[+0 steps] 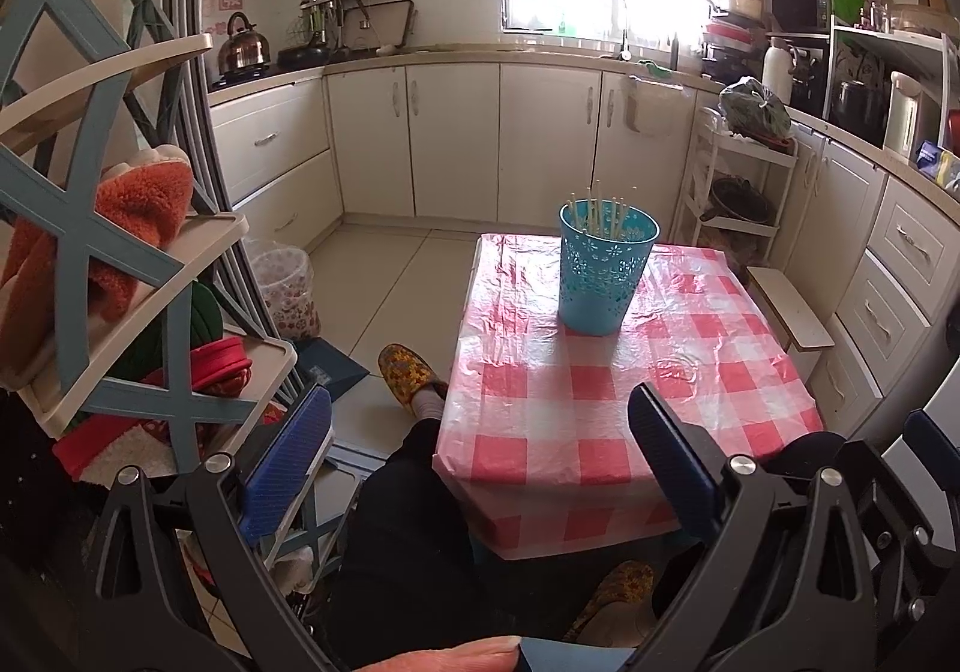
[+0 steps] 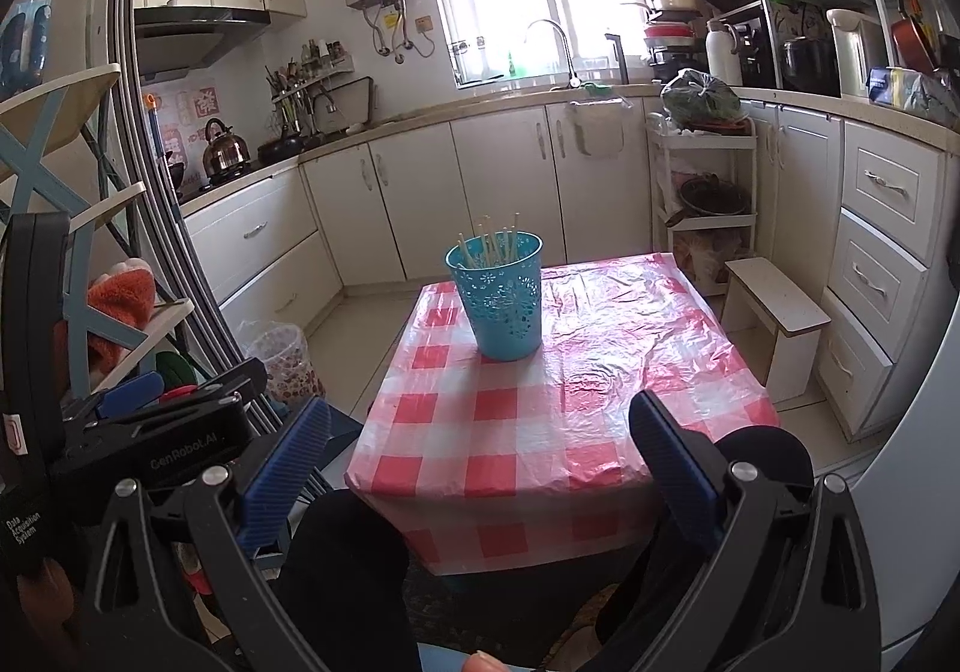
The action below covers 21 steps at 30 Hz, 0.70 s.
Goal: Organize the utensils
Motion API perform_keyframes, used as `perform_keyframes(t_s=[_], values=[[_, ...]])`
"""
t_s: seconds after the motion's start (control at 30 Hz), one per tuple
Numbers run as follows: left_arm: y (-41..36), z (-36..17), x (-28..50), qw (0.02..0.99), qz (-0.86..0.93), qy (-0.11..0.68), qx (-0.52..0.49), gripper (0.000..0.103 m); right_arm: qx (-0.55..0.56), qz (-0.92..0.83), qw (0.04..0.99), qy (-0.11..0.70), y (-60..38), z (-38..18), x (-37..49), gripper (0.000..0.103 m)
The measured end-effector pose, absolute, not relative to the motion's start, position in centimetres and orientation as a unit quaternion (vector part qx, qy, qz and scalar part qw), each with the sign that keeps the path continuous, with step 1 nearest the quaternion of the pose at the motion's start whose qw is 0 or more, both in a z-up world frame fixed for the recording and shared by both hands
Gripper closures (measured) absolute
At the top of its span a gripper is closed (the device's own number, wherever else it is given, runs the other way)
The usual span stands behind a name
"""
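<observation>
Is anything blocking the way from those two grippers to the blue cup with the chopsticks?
Nothing visible does. Between the open left gripper, the open right gripper and the blue holder of chopsticks lies only bare checked tablecloth.

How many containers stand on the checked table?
1: a blue perforated cup holding chopsticks, upright toward the table's far left side. Nothing else shows on the table.
</observation>
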<state>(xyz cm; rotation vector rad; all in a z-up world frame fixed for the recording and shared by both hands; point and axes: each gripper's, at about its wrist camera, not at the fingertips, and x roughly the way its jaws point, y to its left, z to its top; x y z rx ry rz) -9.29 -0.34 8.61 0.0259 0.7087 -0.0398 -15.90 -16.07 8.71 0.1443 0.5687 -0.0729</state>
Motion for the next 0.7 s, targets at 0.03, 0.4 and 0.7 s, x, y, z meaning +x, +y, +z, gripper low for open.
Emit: perform_keyframes(t_s=[0.03, 0.4, 0.7], values=[[-0.3, 8.58, -9.36, 0.938, -0.019, 0.346, 0.013, 0.008, 0.07, -0.036, 0.957, 0.28, -16.01, 8.71, -15.92, 0.007], [-0.18, 8.61, -9.54, 0.938, -0.018, 0.346, 0.013, 0.008, 0.067, -0.034, 0.956, 0.282, -15.55, 8.68, -15.99, 0.007], [-0.28, 8.63, -9.68, 0.938, -0.018, 0.346, 0.013, 0.008, 0.065, -0.032, 0.956, 0.284, -15.45, 8.58, -16.04, 0.007]])
